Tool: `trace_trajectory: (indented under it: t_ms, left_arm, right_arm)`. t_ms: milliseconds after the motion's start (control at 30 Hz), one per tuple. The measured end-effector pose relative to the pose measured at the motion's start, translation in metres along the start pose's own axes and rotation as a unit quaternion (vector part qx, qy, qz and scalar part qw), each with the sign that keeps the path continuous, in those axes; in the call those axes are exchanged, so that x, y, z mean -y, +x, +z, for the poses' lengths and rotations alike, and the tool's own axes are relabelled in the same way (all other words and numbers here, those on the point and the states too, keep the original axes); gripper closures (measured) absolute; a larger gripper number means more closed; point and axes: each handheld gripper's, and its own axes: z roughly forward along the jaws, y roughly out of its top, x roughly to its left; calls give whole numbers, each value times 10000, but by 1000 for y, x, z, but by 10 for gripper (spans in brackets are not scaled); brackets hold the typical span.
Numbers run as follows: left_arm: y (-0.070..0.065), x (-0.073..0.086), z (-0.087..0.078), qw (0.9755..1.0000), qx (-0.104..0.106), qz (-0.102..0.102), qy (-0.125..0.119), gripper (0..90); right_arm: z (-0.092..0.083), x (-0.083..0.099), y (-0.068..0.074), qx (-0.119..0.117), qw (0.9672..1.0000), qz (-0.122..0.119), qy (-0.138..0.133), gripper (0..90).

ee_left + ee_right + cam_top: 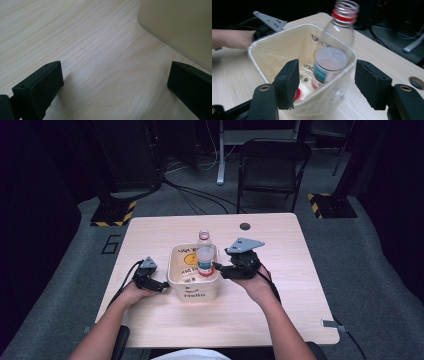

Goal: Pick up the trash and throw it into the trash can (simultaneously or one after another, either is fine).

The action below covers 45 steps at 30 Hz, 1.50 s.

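A cream plastic bin [194,292] printed with a smiley and "Hello" stands mid-table. A clear, uncapped bottle [205,254] with a red neck ring stands tilted inside it, leaning on the right wall. In the right gripper view the bottle [337,45] rests against the bin's rim [262,45], and a small red thing [297,94] lies on the bin's floor. My right gripper [220,269] is at the bin's right wall. This gripper [327,80] is open, its pads clear of the bottle. My left gripper [161,285] rests left of the bin and is open [115,82] over bare wood.
The bin's wall [180,27] is close to the left gripper's right jaw. A round hole [244,226] sits near the table's far edge. Behind the table are a black folding chair [270,165], floor cables and striped stand bases [114,213].
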Motion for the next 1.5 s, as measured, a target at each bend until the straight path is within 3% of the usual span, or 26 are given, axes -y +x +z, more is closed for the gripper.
trace_trajectory:
  t_ms: [233, 500, 800, 1033, 1233, 1333, 1500]
  left_arm:
    - [1, -1, 0, 10000, -15, 45, 42, 1]
    - [0, -1, 0, 10000, -25, -4, 18, 0]
    - [0, -1, 0, 10000, -18, -25, 22, 0]
    - [0, -1, 1, 10000, -18, -38, 24, 0]
    - [1, -3, 2, 10000, -21, -44, 52, 0]
    - [1, -5, 4, 10000, -66, -16, 34, 0]
    - [2, -7, 6, 10000, -62, -51, 35, 0]
  right_arm:
    - [-19, 14, -16, 339, 9990, 259, -119, 350]
    - [-38, 28, -29, 645, 9971, 365, -154, 349]
    - [-62, 53, -45, 1101, 9917, 654, -95, 344]
    - [-70, 69, -54, 1278, 9879, 874, -81, 322]
    - [-71, 86, -62, 1333, 9858, 1015, 129, 309]
    - [-68, 97, -65, 1205, 9865, 1066, 297, 310]
    - [-61, 118, -72, 1403, 9813, 1136, 662, 288]
